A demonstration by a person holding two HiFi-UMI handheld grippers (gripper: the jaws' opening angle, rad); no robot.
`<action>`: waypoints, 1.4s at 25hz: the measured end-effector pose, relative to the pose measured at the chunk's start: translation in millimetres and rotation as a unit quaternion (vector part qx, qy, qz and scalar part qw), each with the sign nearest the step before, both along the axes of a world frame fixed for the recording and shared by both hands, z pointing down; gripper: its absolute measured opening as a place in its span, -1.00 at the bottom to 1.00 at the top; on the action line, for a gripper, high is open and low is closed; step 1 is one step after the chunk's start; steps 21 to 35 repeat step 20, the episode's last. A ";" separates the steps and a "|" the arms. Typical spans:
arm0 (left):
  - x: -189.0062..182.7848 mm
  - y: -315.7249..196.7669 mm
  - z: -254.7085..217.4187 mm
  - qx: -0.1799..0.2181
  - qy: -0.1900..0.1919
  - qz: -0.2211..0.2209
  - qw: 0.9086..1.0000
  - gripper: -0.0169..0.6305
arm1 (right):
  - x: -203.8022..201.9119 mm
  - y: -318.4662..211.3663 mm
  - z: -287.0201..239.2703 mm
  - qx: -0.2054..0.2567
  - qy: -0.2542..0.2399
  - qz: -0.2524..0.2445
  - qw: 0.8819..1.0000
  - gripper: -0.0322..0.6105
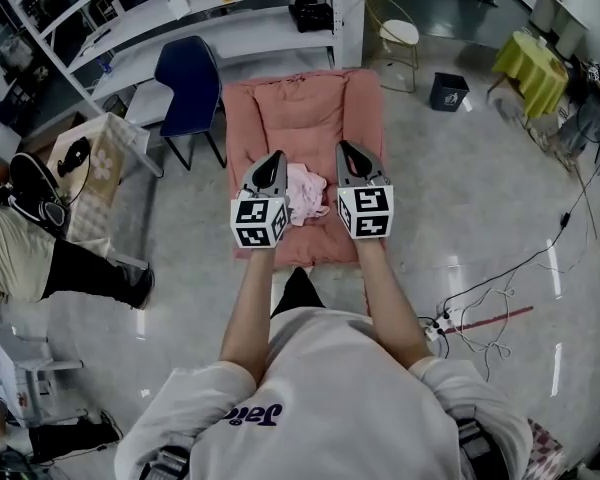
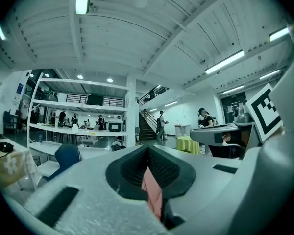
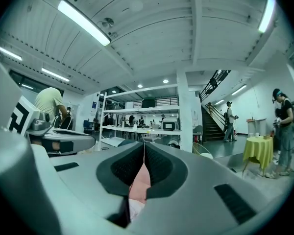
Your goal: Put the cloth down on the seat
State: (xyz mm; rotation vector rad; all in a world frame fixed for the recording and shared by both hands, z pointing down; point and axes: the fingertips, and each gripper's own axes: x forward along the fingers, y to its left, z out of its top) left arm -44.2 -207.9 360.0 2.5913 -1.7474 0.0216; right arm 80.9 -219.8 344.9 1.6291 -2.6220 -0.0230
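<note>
A crumpled pale pink cloth (image 1: 305, 193) hangs between my two grippers over the front of a pink cushioned seat (image 1: 305, 108). My left gripper (image 1: 276, 158) holds the cloth's left edge and my right gripper (image 1: 346, 150) its right edge; both point away from me. In the left gripper view the left gripper (image 2: 148, 153) has its jaws together on a strip of pink cloth (image 2: 152, 190). The right gripper view shows the same: the right gripper (image 3: 144, 151) is shut, with pink cloth (image 3: 138, 185) pinched between the dark pads.
A blue chair (image 1: 188, 86) stands left of the seat, with white shelving (image 1: 180, 18) behind. A gold wire chair (image 1: 398, 34), a dark bin (image 1: 447, 91) and a yellow-green table (image 1: 532, 63) are to the right. A person (image 1: 20, 238) sits at left. Cables (image 1: 480, 318) lie on the floor.
</note>
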 end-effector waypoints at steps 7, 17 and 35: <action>4.6 2.1 -4.5 0.003 0.003 0.006 1.000 -0.91 | 5.8 2.5 -5.2 0.006 -0.006 0.004 1.000 -0.84; 17.9 8.1 19.8 -0.017 -0.026 0.042 0.999 -0.91 | 9.4 -3.0 14.1 -0.013 -0.016 0.006 1.000 -0.84; 16.8 1.0 33.9 -0.038 -0.031 0.043 0.998 -0.91 | 14.0 -10.6 21.7 -0.022 -0.022 0.016 0.999 -0.84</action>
